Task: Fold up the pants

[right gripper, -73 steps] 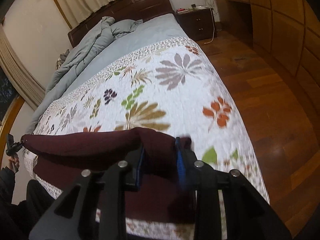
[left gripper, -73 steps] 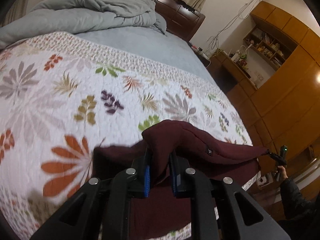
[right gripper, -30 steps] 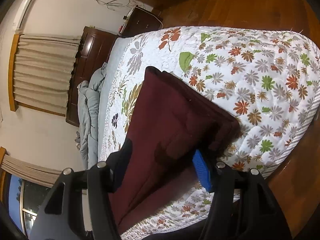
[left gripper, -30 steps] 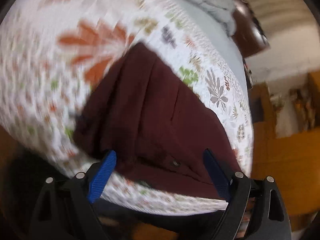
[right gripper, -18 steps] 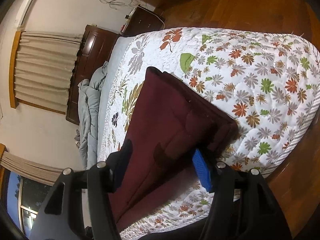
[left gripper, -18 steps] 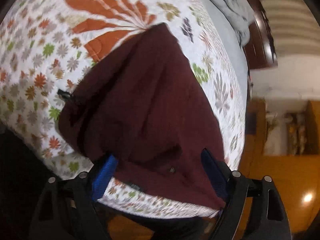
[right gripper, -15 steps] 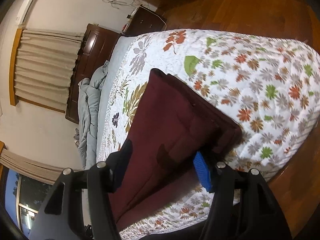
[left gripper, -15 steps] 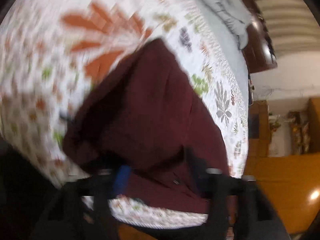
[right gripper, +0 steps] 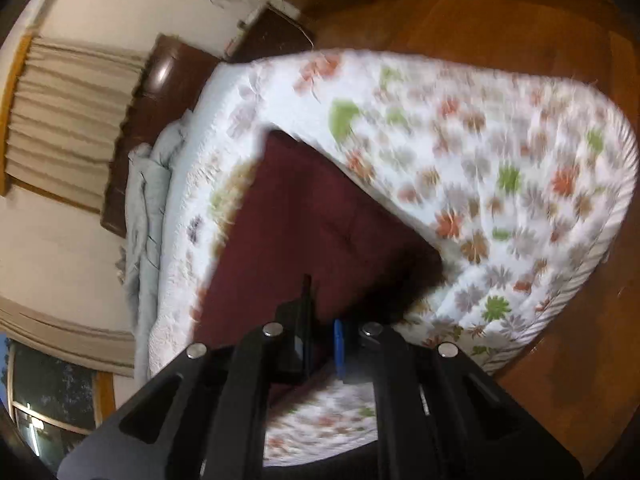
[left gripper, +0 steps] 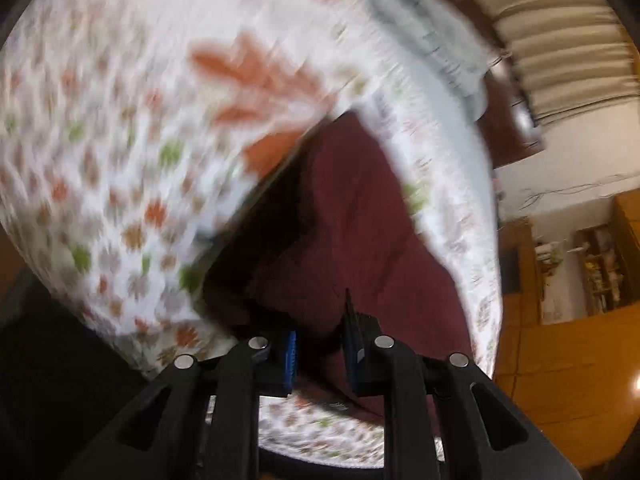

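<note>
The dark maroon pants (left gripper: 360,216) lie folded on the floral quilt (left gripper: 120,128) near the foot of the bed. My left gripper (left gripper: 320,344) is shut on the near edge of the pants, with maroon cloth pinched between its blue pads. The pants (right gripper: 312,216) also show in the right wrist view, where my right gripper (right gripper: 322,344) is shut on their near edge. Both views are motion-blurred.
A grey duvet (right gripper: 148,184) is heaped at the dark wooden headboard (right gripper: 160,80). The wood floor (right gripper: 520,32) runs beside the bed. Wooden cabinets and shelves (left gripper: 592,264) stand along the wall. The quilt's corner (right gripper: 600,200) drops off close to the pants.
Both grippers were open above the folded pants a moment ago. They have now closed on the near edge of the pants, and both cameras are moving.
</note>
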A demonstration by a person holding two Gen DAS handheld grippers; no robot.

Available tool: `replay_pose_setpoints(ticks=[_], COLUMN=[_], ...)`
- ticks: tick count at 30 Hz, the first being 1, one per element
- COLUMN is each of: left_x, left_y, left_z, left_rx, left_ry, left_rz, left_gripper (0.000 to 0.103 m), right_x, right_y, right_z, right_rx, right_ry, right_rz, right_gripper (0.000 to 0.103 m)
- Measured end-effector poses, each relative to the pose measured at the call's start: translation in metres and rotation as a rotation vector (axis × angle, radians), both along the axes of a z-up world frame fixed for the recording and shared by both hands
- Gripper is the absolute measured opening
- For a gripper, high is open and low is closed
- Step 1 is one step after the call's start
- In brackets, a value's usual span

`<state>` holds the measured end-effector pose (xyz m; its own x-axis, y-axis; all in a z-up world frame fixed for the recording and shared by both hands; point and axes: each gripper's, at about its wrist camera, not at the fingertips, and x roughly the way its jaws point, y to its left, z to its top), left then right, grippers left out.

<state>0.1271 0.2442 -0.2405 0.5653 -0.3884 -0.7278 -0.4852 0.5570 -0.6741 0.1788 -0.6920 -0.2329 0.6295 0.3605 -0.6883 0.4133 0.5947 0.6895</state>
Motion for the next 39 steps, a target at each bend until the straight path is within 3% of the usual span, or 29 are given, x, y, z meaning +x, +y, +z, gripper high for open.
replay_pose_setpoints(ticks=[1, 2, 4, 5, 6, 8, 11, 13, 20, 22, 25, 30, 32, 36, 37, 38, 39], left_x=[-0.001, -0.003, -0.008, -0.015, -0.026, -0.041, -0.05, -0.041, -0.009, -0.007, -0.002, -0.007, -0.012, -0.018, -0.019, -0.021, -0.022], left_y=[-0.002, -0.003, -0.008, -0.009, -0.013, -0.025, -0.052, -0.077, -0.121, -0.126, -0.128, -0.118, -0.114, -0.113, -0.112, -0.11, -0.11], left_z=[-0.002, 0.003, 0.018, 0.026, 0.039, 0.055, 0.067, 0.065, 0.029, 0.02, 0.017, 0.011, 0.006, 0.005, 0.005, 0.006, 0.008], left_rx=[0.016, 0.036, 0.06, 0.079, 0.153, 0.236, 0.223, 0.176, 0.047, 0.052, 0.054, 0.034, 0.01, -0.007, -0.019, -0.021, -0.018], left_ry=[0.012, 0.0, -0.031, -0.049, -0.06, -0.097, -0.167, -0.198, -0.104, -0.057, -0.058, -0.007, 0.001, 0.011, 0.014, 0.015, 0.01], left_rz=[-0.005, -0.018, -0.045, -0.045, -0.03, -0.046, -0.096, -0.162, -0.248, -0.242, -0.231, -0.175, -0.156, -0.142, -0.13, -0.118, -0.111], left_gripper=[0.021, 0.024, 0.042, 0.058, 0.069, 0.072, 0.073, 0.075, 0.075, 0.075, 0.076, 0.04, 0.034, 0.037, 0.041, 0.053, 0.056], right_x=[-0.001, -0.004, -0.019, -0.025, -0.036, -0.052, -0.056, -0.053, -0.038, -0.037, -0.039, -0.047, -0.047, -0.044, -0.04, -0.039, -0.038], right_y=[0.001, 0.001, 0.004, 0.006, 0.012, 0.035, 0.074, 0.101, 0.144, 0.148, 0.139, 0.137, 0.139, 0.141, 0.141, 0.141, 0.142], right_z=[0.005, 0.01, 0.028, 0.034, 0.041, 0.045, 0.043, 0.032, 0.001, 0.0, 0.001, 0.007, 0.011, 0.012, 0.011, 0.012, 0.011], right_rx=[-0.001, -0.004, -0.03, -0.047, -0.06, 0.005, 0.06, 0.1, 0.181, 0.179, 0.202, 0.207, 0.201, 0.206, 0.208, 0.206, 0.204], right_ry=[-0.011, -0.016, -0.026, -0.025, -0.023, -0.055, -0.063, -0.059, -0.029, -0.028, -0.029, -0.032, -0.04, -0.043, -0.043, -0.043, -0.043], right_rz=[-0.001, 0.0, -0.017, -0.02, -0.015, 0.032, 0.101, 0.125, 0.121, 0.123, 0.102, 0.086, 0.093, 0.086, 0.085, 0.085, 0.085], right_gripper=[0.016, 0.036, 0.061, 0.061, 0.061, 0.061, 0.06, 0.06, 0.06, 0.06, 0.06, 0.059, 0.059, 0.059, 0.059, 0.059, 0.059])
